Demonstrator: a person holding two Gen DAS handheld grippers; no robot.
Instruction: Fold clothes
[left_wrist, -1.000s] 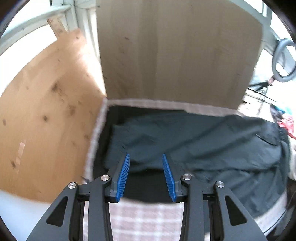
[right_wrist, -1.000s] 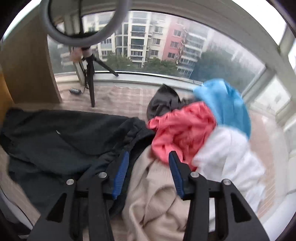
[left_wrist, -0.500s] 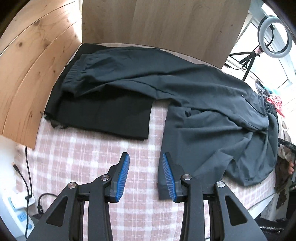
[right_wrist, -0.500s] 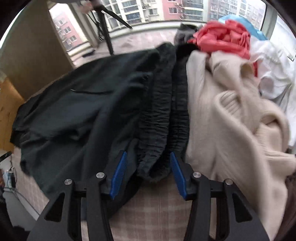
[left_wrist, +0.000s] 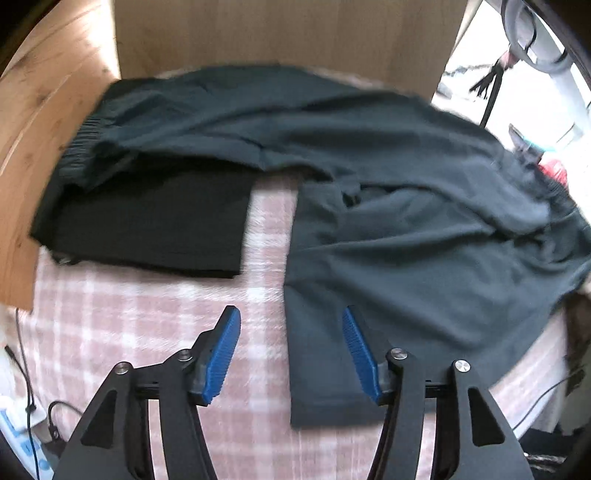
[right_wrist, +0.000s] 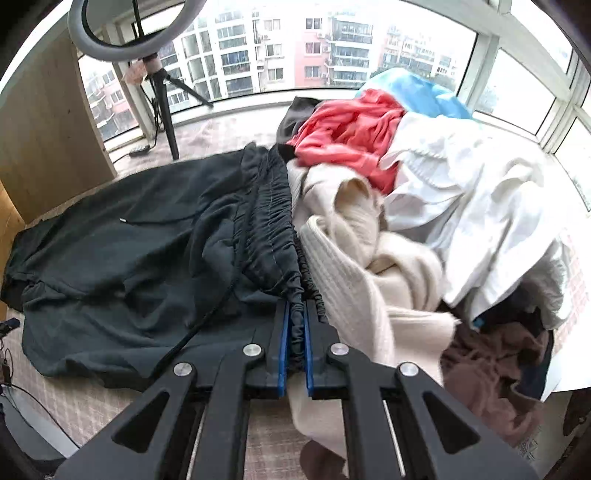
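The right gripper (right_wrist: 294, 332) is pinched tight on the gathered elastic waistband of the dark trousers (right_wrist: 122, 236), the ruched band bunched between its blue pads and running away toward twelve o'clock. From there the trousers spread out to nine and ten o'clock, crumpled and unfolded over the pink checked cloth (left_wrist: 147, 317). The left gripper (left_wrist: 291, 354) stands wide with nothing between its pads, hovering over the hem end of one trouser leg (left_wrist: 332, 387); its right pad is above the fabric, its left above bare cloth.

At ten o'clock of the left gripper lies a black garment (left_wrist: 155, 225), flat and squared, which looks already folded; the other trouser leg drapes across its far edge. Out at one to three o'clock of the right gripper sits a heap of loose clothes: a cream knit (right_wrist: 369, 266), a white piece (right_wrist: 472, 206), a red one (right_wrist: 347, 133), something blue behind. By my reckoning one item is done, the trousers are in hand, and the heap remains.
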